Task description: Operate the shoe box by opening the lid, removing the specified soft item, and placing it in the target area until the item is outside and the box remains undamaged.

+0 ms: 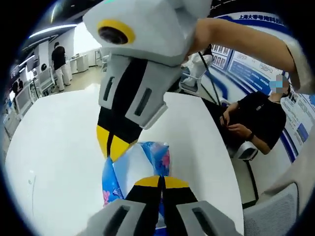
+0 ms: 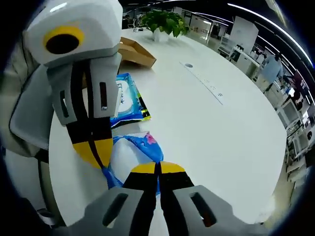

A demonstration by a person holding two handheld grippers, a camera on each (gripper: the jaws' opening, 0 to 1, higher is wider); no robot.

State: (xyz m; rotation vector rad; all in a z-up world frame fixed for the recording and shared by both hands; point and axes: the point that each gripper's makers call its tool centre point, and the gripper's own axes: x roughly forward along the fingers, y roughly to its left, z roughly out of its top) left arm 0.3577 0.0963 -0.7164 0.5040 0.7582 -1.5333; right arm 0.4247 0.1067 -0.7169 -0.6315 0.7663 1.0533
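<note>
Both tongs are pressed together on one soft blue-and-pink packet, pinching it from opposite ends. In the left gripper view, the left gripper rises from the bottom with its yellow tips closed on the packet's near edge, and the right gripper reaches in from above, its tips closed on the far edge. In the right gripper view the roles swap: the right gripper bites the packet from below while the left gripper clamps it from the upper left. The packet hangs between them just above the white table.

Beyond it, a second blue packet lies flat on the table, and farther back sits the open cardboard shoe box, close to a potted plant. The table's far side is bare up to its curved edge, leaving wide room. A seated person sits just past the table's edge.
</note>
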